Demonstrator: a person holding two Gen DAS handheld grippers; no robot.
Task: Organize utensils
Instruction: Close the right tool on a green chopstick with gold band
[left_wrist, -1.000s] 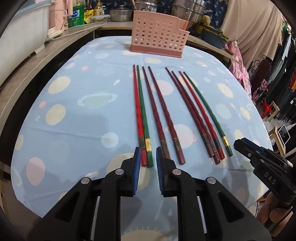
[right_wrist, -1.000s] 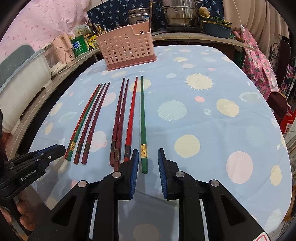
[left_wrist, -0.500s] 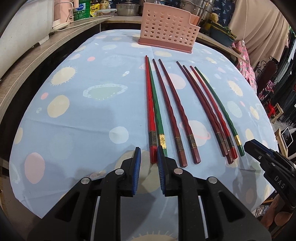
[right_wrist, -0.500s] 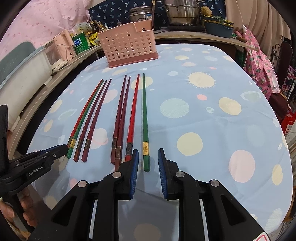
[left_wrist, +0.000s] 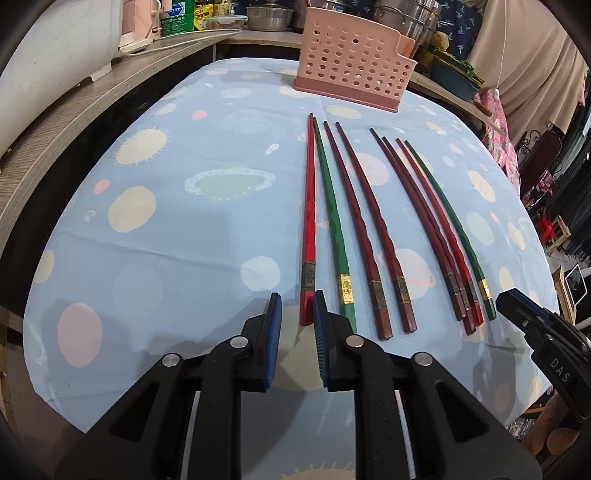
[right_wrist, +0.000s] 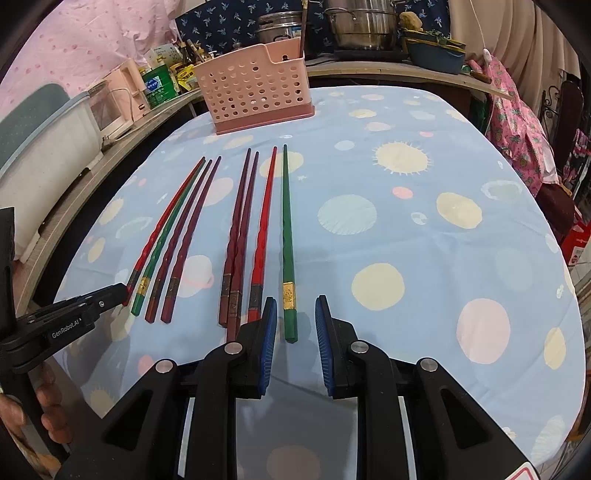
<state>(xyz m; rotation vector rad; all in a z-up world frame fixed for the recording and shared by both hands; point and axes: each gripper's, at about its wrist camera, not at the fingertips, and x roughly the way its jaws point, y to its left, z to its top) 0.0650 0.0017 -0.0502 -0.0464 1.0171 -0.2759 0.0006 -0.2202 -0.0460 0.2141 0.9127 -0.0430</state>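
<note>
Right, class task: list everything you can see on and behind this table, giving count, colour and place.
tablecloth: one, light blue with pastel spots, covering the table
red chopsticks: two, bright red, one in each group of four
green chopsticks: two, green, beside each red one
maroon chopsticks: four, dark maroon, a pair in each group
basket: one, pink, perforated, far end of the cloth
pots: several, steel, counter behind
left gripper: black, blue pads, open, astride the leftmost red chopstick's near end
right gripper: black, blue pads, open, astride the rightmost green chopstick's near end
</note>
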